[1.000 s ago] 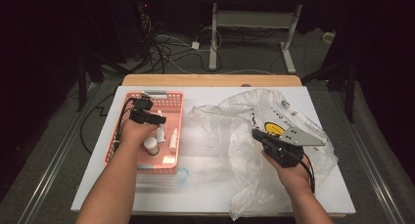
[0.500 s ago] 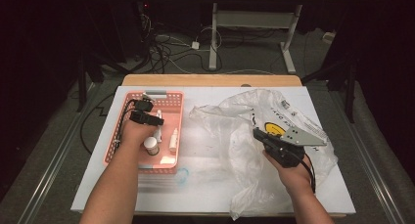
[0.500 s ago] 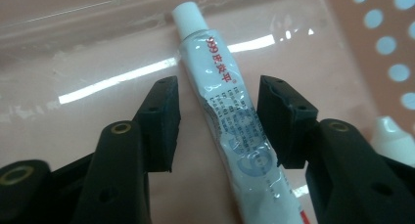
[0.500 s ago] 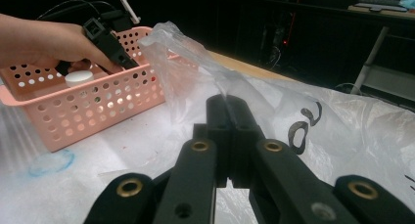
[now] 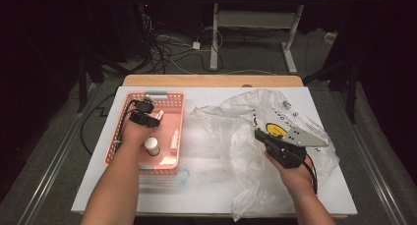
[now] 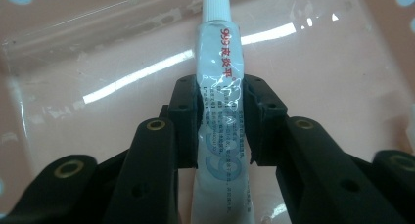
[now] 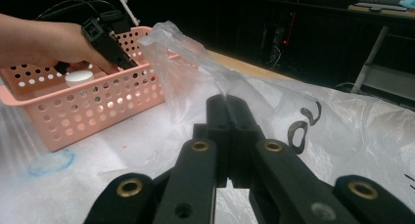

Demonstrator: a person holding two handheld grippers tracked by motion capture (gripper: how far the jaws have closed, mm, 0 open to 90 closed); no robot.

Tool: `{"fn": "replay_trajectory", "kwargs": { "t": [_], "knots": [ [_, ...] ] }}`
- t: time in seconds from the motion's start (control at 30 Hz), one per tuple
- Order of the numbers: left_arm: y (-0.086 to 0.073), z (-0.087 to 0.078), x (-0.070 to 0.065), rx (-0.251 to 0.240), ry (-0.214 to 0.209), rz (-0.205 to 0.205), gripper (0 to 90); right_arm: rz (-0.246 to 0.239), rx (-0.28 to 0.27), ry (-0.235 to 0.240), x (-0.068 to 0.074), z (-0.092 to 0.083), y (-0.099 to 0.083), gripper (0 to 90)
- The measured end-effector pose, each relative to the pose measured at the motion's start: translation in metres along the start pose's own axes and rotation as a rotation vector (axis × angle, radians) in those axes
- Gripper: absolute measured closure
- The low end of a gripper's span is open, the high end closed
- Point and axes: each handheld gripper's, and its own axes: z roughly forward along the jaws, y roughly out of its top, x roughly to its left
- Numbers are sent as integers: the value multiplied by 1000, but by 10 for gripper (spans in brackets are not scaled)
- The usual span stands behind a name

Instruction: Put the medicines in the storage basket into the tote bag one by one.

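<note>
My left gripper (image 6: 221, 94) points down into the pink basket (image 5: 110, 141). Its jaws have just been closing and now press on both sides of a white ointment tube (image 6: 219, 62) with red and blue print and a white cap. The tube lies on a clear plastic sleeve (image 6: 98, 53) on the basket floor. In the high view the left gripper (image 5: 153, 118) sits at the basket's far half. My right gripper (image 7: 227, 104) is shut on a raised fold of the thin clear plastic bag (image 7: 186, 53). From above, the right gripper (image 5: 260, 135) is at the bag's (image 5: 246, 117) near edge.
A white-capped bottle (image 5: 152, 146) and a small dropper bottle (image 5: 174, 140) stand in the basket near my left hand. A clear item with a blue ring (image 5: 182, 175) lies in front of the basket. The bag with a yellow logo (image 5: 276, 129) spreads over the table's right half.
</note>
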Motion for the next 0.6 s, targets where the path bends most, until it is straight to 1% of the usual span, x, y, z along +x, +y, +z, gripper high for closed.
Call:
{"fn": "replay_trajectory", "kwargs": {
  "t": [0.2, 0.3, 0.4, 0.6],
  "knots": [
    [0, -1, 0, -1, 1, 7, 682, 1, -2, 0, 0, 0, 0, 900],
    [0, -2, 0, -5, -6, 1, 682, 2, -4, 0, 0, -1, 1, 900],
    [1, -7, 0, -24, -7, 1, 683, 3, -5, -4, -1, -2, 1, 900],
    [-1, -17, -2, -75, -30, -1, 683, 6, -12, -2, -1, -2, 2, 900]
  ]
}}
